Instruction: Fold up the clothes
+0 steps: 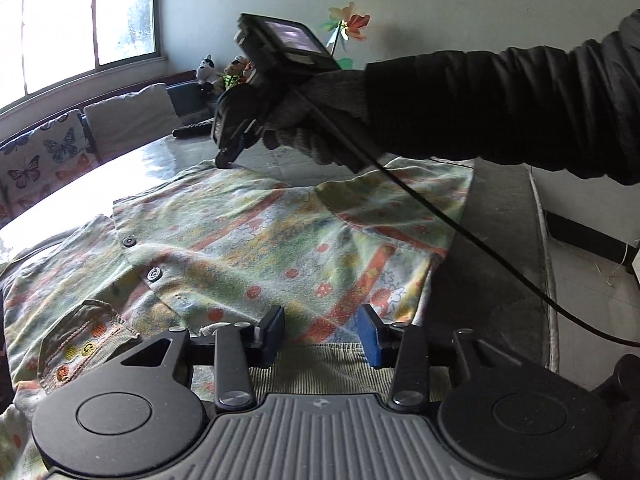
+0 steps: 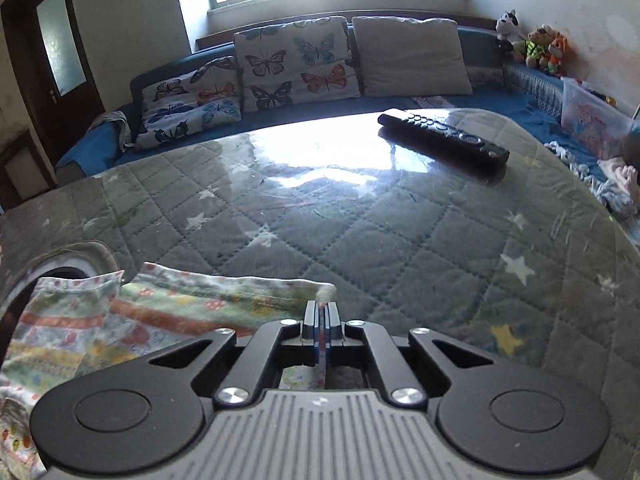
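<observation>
A small patterned shirt with green, orange and yellow print and black buttons lies spread on the table. My left gripper is open, its jaws hovering over the shirt's near hem. My right gripper shows in the left wrist view at the shirt's far edge, held by a gloved hand. In the right wrist view the right gripper is shut at the edge of the shirt; whether cloth is pinched between the pads is hidden.
A black remote control lies on the far right of the glass-topped quilted table. A sofa with butterfly cushions and plush toys stands behind. A cable hangs from the right gripper across the shirt.
</observation>
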The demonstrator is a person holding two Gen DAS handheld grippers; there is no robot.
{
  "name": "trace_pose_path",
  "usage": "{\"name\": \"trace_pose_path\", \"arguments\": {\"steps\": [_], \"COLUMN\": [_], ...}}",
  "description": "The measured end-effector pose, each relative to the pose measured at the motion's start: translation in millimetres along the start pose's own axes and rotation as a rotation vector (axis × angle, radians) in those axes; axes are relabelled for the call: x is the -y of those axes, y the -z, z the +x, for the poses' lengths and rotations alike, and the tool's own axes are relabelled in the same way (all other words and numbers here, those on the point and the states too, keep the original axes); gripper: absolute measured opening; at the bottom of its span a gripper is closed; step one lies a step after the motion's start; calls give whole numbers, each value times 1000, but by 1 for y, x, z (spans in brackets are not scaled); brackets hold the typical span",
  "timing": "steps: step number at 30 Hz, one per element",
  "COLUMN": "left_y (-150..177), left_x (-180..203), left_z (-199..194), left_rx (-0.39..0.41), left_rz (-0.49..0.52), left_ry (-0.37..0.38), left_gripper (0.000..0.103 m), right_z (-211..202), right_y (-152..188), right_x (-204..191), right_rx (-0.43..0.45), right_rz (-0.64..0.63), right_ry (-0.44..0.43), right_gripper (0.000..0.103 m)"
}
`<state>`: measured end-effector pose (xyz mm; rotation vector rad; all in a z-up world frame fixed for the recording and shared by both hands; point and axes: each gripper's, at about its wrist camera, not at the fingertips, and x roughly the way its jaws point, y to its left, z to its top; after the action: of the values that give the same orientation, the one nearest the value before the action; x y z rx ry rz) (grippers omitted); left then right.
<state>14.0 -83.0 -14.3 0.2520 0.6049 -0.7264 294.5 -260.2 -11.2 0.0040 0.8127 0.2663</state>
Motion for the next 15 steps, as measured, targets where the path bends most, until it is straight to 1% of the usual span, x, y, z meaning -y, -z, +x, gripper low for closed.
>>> {"name": "trace_pose_path", "arguments": {"steps": [2, 4, 6, 9, 12, 13, 15], "left_y": [1, 1, 1, 1, 1, 0, 0], "left_x": [1, 1, 2, 3, 3, 2, 2], "left_z": [0, -1, -2, -3, -2, -1, -1], "left_rx": [3, 3, 4, 4, 2, 1, -2], "left_rz": [3, 3, 4, 7, 3, 1, -8], "left_ry": [4, 5, 4, -5, -16, -20, -29], "left_gripper": [42, 43, 43, 45, 48, 48, 50], "right_z": [4, 5, 3, -10, -26, -30, -42], "right_y": [-2, -5, -7, -6, 0, 2, 15], "right_x": [-3, -5, -7, -17, -30, -34, -46], "right_rx": [11, 27, 39, 68, 55, 47, 20], "right_rz": [-15, -21, -32, -77, -108, -115, -149], "right_ry": [15, 45, 71, 68, -3, -25, -75], "right_gripper": [3, 7, 7, 10, 12, 16, 21]}}
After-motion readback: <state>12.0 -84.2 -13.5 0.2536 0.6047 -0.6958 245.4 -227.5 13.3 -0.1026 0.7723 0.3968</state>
